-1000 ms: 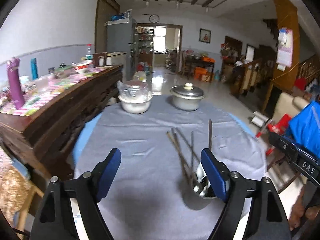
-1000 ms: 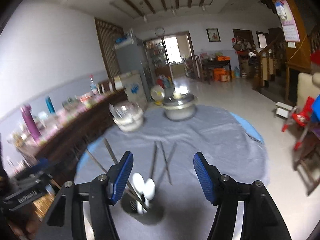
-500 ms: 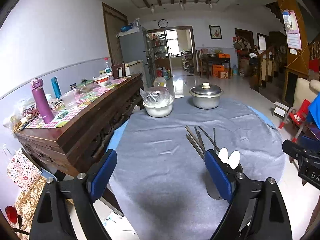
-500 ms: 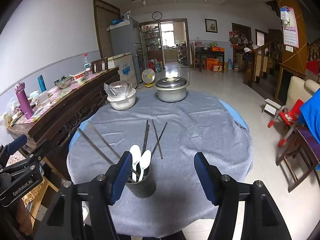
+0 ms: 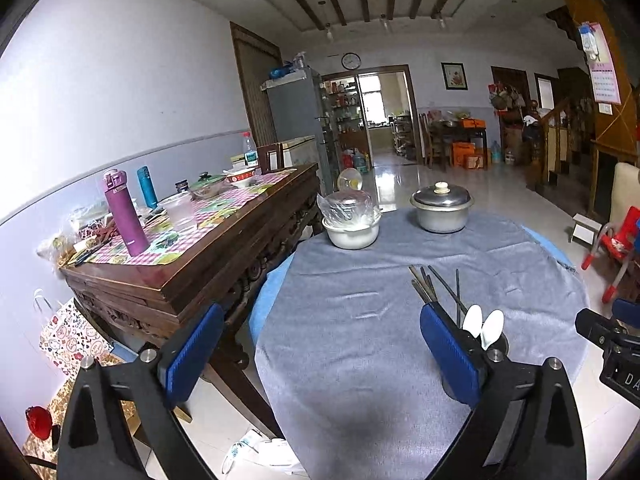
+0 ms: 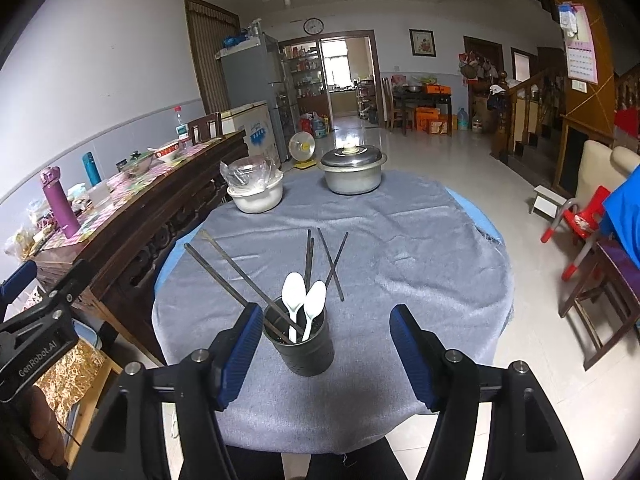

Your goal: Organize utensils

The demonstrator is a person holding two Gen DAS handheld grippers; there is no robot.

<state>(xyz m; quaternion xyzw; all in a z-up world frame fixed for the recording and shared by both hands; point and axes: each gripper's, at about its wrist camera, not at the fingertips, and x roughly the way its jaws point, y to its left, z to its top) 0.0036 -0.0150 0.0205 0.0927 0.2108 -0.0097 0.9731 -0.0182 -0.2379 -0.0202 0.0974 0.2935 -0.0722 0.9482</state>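
Observation:
A dark utensil cup (image 6: 305,347) stands near the front of the round table with the grey cloth (image 6: 400,248). It holds two white spoons (image 6: 304,300) and several dark chopsticks (image 6: 236,268) that lean left. More chopsticks (image 6: 332,256) lie on the cloth behind it. My right gripper (image 6: 326,350) is open and empty, just in front of the cup. My left gripper (image 5: 320,356) is open and empty at the table's left front. In the left wrist view the spoons (image 5: 482,324) and chopsticks (image 5: 434,288) show behind its right finger.
A white bowl with a plastic bag (image 6: 256,192) and a lidded metal pot (image 6: 352,172) stand at the table's far side. A cluttered wooden sideboard (image 5: 192,236) runs along the left. Chairs (image 6: 600,280) stand to the right.
Both grippers have pulled back and up from the table. The cup with its utensils now looks smaller and stands in front of the right gripper. Both stayed open.

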